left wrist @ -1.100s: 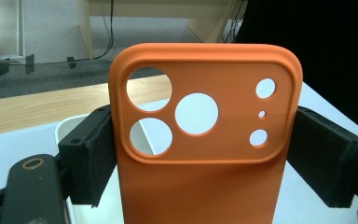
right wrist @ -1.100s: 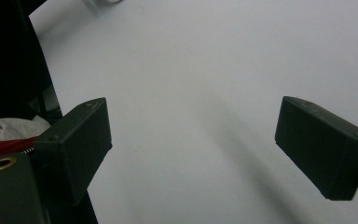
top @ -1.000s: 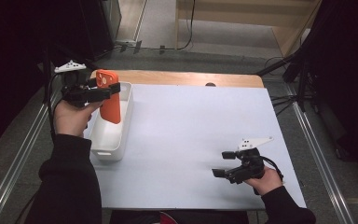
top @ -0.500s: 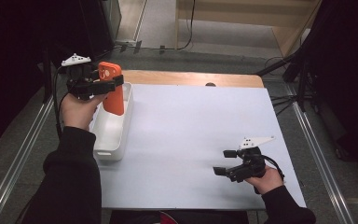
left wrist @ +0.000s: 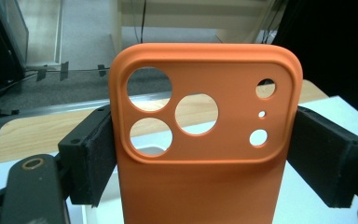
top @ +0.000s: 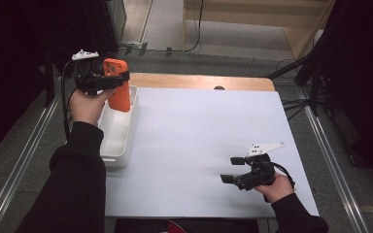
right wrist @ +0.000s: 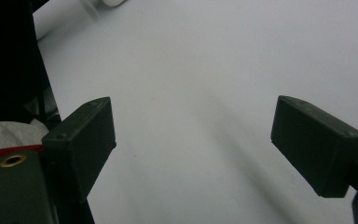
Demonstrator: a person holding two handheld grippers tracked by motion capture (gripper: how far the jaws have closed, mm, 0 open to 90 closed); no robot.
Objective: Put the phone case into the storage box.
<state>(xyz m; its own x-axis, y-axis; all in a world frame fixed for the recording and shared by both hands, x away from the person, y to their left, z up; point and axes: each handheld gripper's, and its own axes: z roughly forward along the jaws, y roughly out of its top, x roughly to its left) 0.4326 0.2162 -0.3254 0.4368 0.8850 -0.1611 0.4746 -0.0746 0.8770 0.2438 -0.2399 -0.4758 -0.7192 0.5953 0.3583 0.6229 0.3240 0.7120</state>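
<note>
Your left gripper [top: 119, 80] grips the orange case [top: 118, 90] across its width, one black pad pressed on each long edge. The case stands upright, camera cut-outs at the top, and hangs over the far end of the white bin [top: 119, 131]; whether its lower end touches the bin I cannot tell. In the left gripper view the case [left wrist: 205, 135] sits squarely between the two pads, its round holes showing the wooden edge and the white sheet beyond.

Your right gripper [top: 233, 170] lies well away from the bin, low over the near right part of the white sheet [top: 199, 136], pointing toward the bin side. Its jaws stand wide apart and hold nothing, though they have just been closing a little; the right gripper view shows bare sheet [right wrist: 205, 93] between the pads.
</note>
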